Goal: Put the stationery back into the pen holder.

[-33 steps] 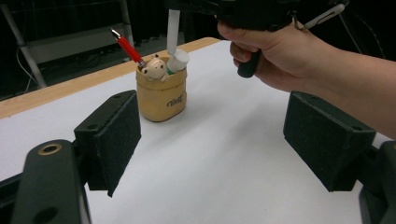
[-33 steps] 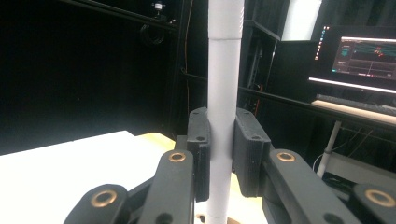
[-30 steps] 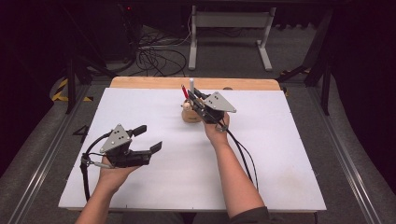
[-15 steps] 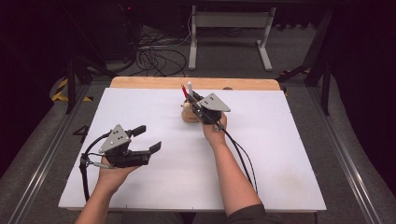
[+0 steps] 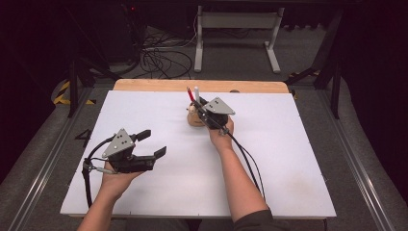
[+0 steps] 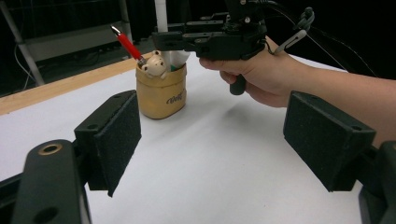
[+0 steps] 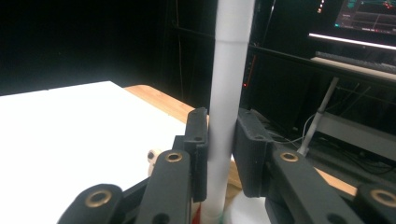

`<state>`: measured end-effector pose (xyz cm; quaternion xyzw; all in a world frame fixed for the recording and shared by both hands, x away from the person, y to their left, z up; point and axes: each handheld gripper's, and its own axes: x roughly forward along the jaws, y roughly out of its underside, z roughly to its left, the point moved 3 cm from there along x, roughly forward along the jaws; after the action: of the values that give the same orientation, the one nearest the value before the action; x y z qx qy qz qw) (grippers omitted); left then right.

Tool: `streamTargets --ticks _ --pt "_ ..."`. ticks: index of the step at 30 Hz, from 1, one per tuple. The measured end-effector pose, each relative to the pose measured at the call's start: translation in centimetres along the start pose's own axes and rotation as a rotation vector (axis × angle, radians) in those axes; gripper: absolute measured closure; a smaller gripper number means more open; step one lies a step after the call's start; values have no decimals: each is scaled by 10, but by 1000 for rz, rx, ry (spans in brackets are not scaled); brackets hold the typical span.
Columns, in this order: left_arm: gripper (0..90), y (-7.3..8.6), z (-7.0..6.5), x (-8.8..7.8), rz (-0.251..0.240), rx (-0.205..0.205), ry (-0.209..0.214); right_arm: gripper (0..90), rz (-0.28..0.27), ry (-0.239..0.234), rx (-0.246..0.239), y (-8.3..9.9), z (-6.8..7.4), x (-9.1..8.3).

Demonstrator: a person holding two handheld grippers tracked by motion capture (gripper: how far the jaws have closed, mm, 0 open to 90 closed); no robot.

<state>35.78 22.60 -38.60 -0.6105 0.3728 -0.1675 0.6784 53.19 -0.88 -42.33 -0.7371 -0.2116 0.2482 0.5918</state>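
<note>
The cup (image 5: 194, 117) stands near the far edge of the desk (image 5: 288, 159), a little left of its middle, just short of the wooden strip (image 5: 144, 85) along that edge. Bare white desk lies wide to the cup's left, right and near side, and the left hand-held gripper (image 5: 149, 143) is well apart from it over the near-left part.

The right hand-held gripper (image 5: 198, 107) reaches over the cup from the near side, forearm stretched straight up the desk. In the right gripper view a white pen (image 7: 227, 93) stands upright between the pads, which sit against it on both sides; the jaws have just been opening a little, with the pen between them. The left gripper view shows the cup side-on: tan, with a small bear figure (image 6: 154, 65) at its rim, a red pen (image 6: 127, 43) leaning left, and the white pen rising through the right hand-held gripper.

The left hand-held gripper lies in an upturned palm, jaws wide apart on nothing, pointing right toward the cup.
</note>
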Motion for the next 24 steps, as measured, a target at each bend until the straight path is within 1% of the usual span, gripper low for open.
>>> streamTargets --ticks 5,14,16,18,21,24 --pt "203 0 1 0 -1 -3 -2 646 1 -2 1 -2 -2 -2" --pt "203 0 2 -1 0 -1 -6 589 -9 -17 19 -7 -1 -7" --pt "203 1 2 -1 -3 -5 -6 562 -9 -14 23 -8 -1 -8" --pt "203 1 2 -1 -2 -5 -6 526 -13 -15 37 -9 -1 -9" --pt "202 1 3 -1 -3 -6 -8 505 -19 -20 54 -10 -1 -13" --pt "202 1 4 -2 -5 -9 -10 458 -23 -19 68 -10 -3 -17"
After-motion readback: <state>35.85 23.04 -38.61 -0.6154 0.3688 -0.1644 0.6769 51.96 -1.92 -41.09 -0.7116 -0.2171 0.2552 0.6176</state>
